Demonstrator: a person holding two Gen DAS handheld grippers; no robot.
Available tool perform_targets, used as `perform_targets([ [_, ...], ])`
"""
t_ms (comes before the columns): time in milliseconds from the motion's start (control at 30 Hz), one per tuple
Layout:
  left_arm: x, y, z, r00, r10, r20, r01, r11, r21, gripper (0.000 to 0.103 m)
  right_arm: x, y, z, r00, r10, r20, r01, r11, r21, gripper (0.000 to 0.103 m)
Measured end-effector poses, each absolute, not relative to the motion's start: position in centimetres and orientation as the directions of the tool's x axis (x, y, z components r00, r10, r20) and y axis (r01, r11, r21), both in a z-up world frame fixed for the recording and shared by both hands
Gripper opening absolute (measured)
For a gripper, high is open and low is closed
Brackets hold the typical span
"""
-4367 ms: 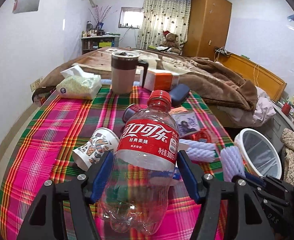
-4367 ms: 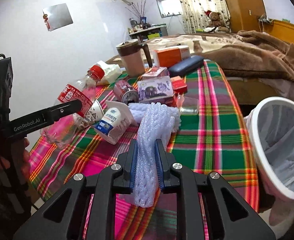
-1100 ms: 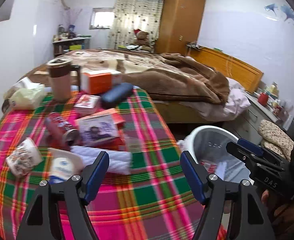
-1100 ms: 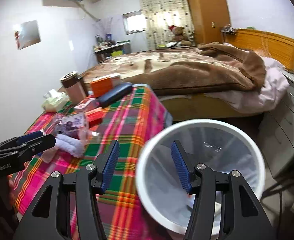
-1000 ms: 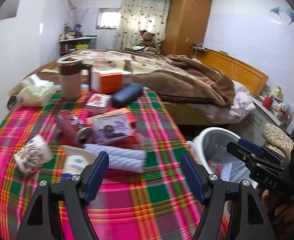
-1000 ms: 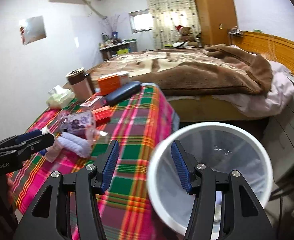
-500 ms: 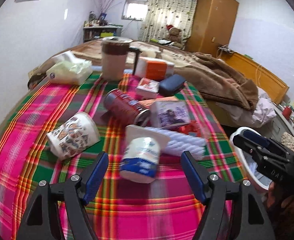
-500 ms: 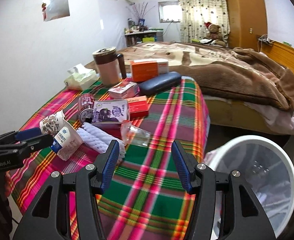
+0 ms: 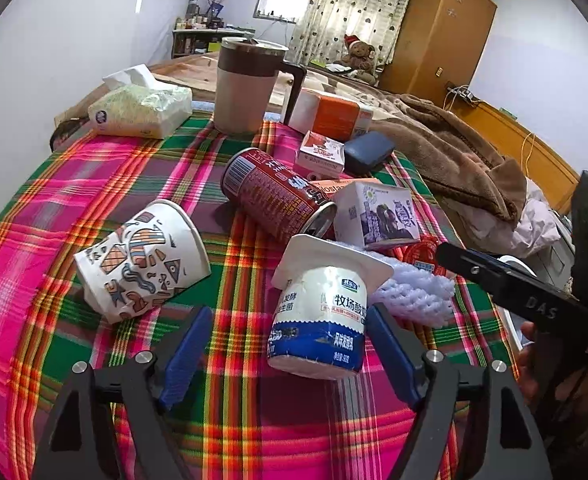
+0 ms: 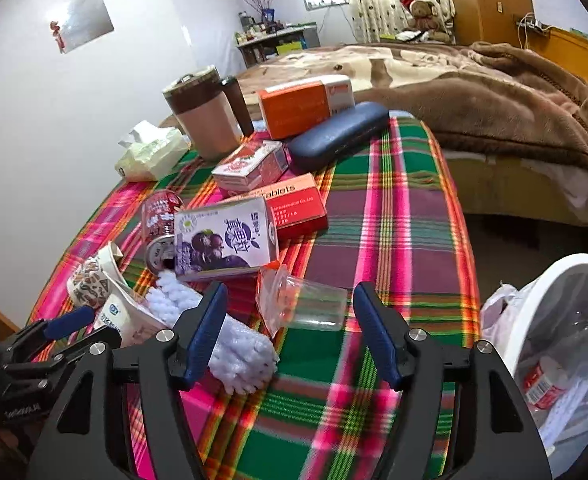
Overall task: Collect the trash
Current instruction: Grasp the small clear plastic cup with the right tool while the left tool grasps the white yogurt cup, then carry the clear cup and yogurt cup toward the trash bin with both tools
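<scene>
We see the bench (image 9: pixel 53 184), covered in plaid cloth, filling the frame's centre. Lying on it: a paper cup (image 9: pixel 141 264) at left, a yogurt cup (image 9: pixel 322 320) at centre, a red can (image 9: pixel 277 196) above, and a tissue pack (image 9: pixel 141 112) at upper left.

Both views bright, even daylight from window (image 9: pixel 279 0) at top centre, slightly blown out. Soft shadows under clutter. Heavy fisheye bend, black vignette in corners. Right wrist view smeared at bottom; tablecloth (image 10: pixel 394 200) blurred there.
</scene>
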State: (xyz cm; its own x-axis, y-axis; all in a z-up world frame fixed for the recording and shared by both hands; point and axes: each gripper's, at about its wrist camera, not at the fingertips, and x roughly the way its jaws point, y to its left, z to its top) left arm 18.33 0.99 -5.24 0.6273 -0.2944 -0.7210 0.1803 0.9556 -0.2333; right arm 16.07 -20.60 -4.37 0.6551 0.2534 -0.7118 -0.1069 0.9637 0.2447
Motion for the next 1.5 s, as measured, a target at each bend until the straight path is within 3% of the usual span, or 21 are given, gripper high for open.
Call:
perform_targets([
  [567,20.0,0.0,-6.3,0.591,-0.305,-0.747,0.189,0.952,-0.239,0.081,17.0,-20.8,-5.5,0.617,0.211,-0.758,-0.05,0.972,0.23,0.067],
  [833,20.0,0.2,-5.9,0.597,-0.337,-0.728,0.198,0.941,-0.274,0.054,16.7,-21.1,-5.5,0.625,0.224,-0.748,-0.048,0.967,0.249,0.051],
  [967,20.0,0.1,-5.9,0.598,-0.337,-0.727,0.191,0.941,-0.279,0.053,16.6,-20.9,-5.5,0.623,0.229,-0.748,-0.056,0.967,0.249,0.046],
  [1500,18.3,0.1,-4.5,0.643,-0.318,-0.697,0.192,0.947,-0.256,0.053,14.6,-21.5,-4.0,0.671,0.236,-0.703,-0.07,0.964,0.257,0.045],
])
